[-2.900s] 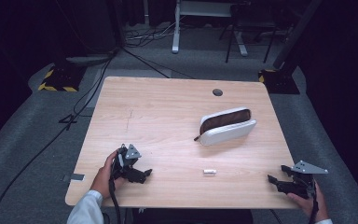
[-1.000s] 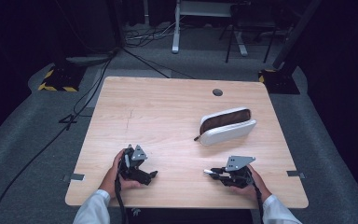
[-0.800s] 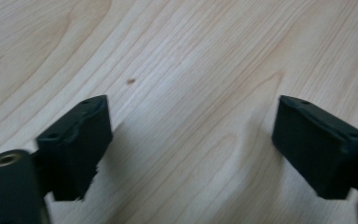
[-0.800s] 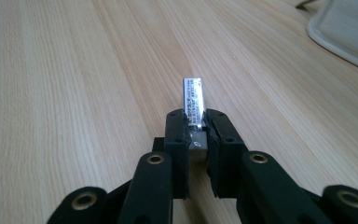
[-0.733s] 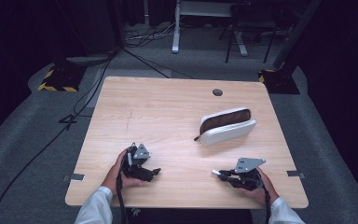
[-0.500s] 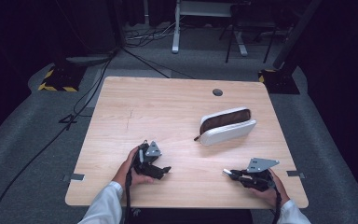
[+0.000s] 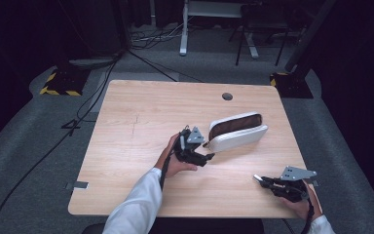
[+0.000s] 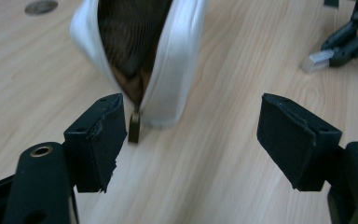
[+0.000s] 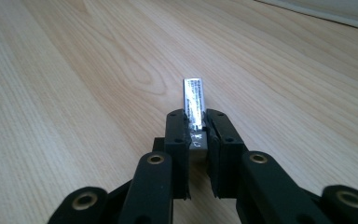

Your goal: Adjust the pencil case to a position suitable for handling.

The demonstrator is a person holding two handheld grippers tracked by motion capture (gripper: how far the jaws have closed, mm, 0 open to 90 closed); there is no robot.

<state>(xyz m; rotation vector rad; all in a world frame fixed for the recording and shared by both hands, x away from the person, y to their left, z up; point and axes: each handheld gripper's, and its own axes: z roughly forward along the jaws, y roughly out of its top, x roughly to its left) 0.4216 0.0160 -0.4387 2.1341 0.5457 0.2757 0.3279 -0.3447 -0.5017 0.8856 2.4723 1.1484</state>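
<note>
The landmark for all positions is the white pouch [image 7: 237,131], which lies on its side on the wooden table [image 7: 141,112] with its zip mouth gaping and its brown lining exposed. The right gripper [image 7: 262,180] is clenched on 1 small silver stick-shaped item [image 9: 194,102], possibly a flash drive; the item is pinched by its rear end between the 2 pads and projects forward past them. This gripper sits nearer the person than the pouch and toward the right table edge, well apart from the pouch. The left gripper [image 7: 209,157] is released; its jaws have just been closing partway, with nothing between them. It sits just beside the pouch's zip end, and in the left gripper view the dark zip pull [image 8: 134,127] hangs close to the left pad [image 8: 98,140] without touching it. Judged step: the item is picked up, and the left gripper is lining up to steady the pouch. The next move appears to call for 2 actions: closing the left gripper on the zip end or the near lip so the mouth stays open, then carrying the item to the opening and aligning it lengthwise with the slot before release. A loose lip could fold shut and block entry.
</note>
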